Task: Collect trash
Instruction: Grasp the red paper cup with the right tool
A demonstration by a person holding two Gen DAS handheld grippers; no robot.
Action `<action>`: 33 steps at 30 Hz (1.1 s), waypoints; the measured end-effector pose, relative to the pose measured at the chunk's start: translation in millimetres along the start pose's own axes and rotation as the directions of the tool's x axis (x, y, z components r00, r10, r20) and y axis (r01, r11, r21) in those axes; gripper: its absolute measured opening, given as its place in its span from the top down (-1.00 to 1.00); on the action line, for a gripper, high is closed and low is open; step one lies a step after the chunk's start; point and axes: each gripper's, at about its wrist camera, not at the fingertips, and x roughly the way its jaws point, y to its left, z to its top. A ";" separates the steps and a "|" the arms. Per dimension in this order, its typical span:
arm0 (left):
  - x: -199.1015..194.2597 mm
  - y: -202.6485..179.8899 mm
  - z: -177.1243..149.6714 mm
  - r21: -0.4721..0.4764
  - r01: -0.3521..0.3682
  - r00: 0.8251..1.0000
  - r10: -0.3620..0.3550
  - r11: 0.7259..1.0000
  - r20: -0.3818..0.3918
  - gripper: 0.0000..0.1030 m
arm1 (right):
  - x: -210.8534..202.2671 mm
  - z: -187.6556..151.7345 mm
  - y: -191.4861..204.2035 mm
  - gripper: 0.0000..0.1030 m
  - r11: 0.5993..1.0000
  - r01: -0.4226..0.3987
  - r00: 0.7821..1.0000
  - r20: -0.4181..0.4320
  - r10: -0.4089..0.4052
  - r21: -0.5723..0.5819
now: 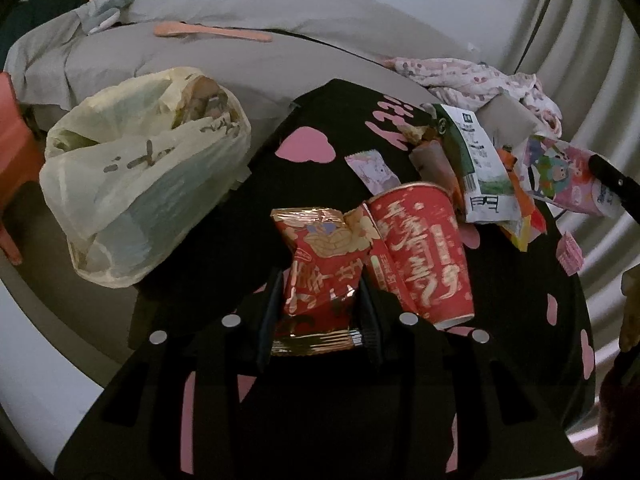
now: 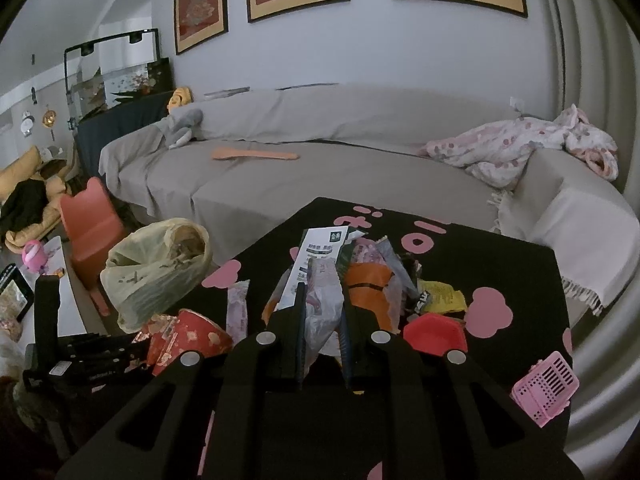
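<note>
- The left gripper (image 1: 320, 300) has its jaws closed on a crinkled red and gold foil snack packet (image 1: 320, 276), which is pinched between the two black fingers (image 1: 270, 312) above the black surface with pink cloud shapes (image 1: 308, 148).
- Just to the right of that packet, touching it, lies a red paper cup with white lettering (image 1: 424, 252), tipped on its side.
- The right gripper (image 2: 322, 320) has its jaws drawn narrow on a pale, crumpled plastic wrapper (image 2: 320, 316), squeezed between the fingers.
- Beyond the right gripper sits a heap of trash on the same surface: a white and green printed package (image 2: 320, 256), an orange wrapper (image 2: 368, 288), and a yellow wrapper (image 2: 444, 296).
- A small red plastic tray (image 2: 436, 334) lies to the right of the heap, and a pink slotted plastic piece (image 2: 546, 388) sits near the surface's right edge.
- A pale yellow plastic bag (image 1: 140, 184), open at the top and already holding some rubbish, stands on the floor just to the left of the surface.
- Behind it all runs a grey covered sofa (image 2: 320, 152), with a flat orange paddle-shaped item (image 2: 256, 155) on the seat and a pink-and-white patterned cloth (image 2: 520, 148) bunched at the right end.
- An orange child's chair (image 2: 90, 232) stands beside the bag.
</note>
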 end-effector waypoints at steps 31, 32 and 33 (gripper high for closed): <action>-22.9 37.1 -0.7 -0.092 -0.025 0.997 0.032 0.995 0.070 0.34 | 50.1 -35.9 96.2 -0.21 0.983 -0.174 0.969 -0.187 0.162 -0.054; -24.9 41.1 -1.1 -0.098 -0.031 0.996 0.039 0.995 0.075 0.34 | 59.3 -38.8 104.1 -0.21 0.981 -0.186 0.963 -0.206 0.173 -0.049; -27.9 47.0 -1.6 -0.112 -0.042 0.995 0.051 0.993 0.080 0.34 | 70.8 -41.4 111.7 -0.21 0.979 -0.198 0.956 -0.230 0.184 -0.039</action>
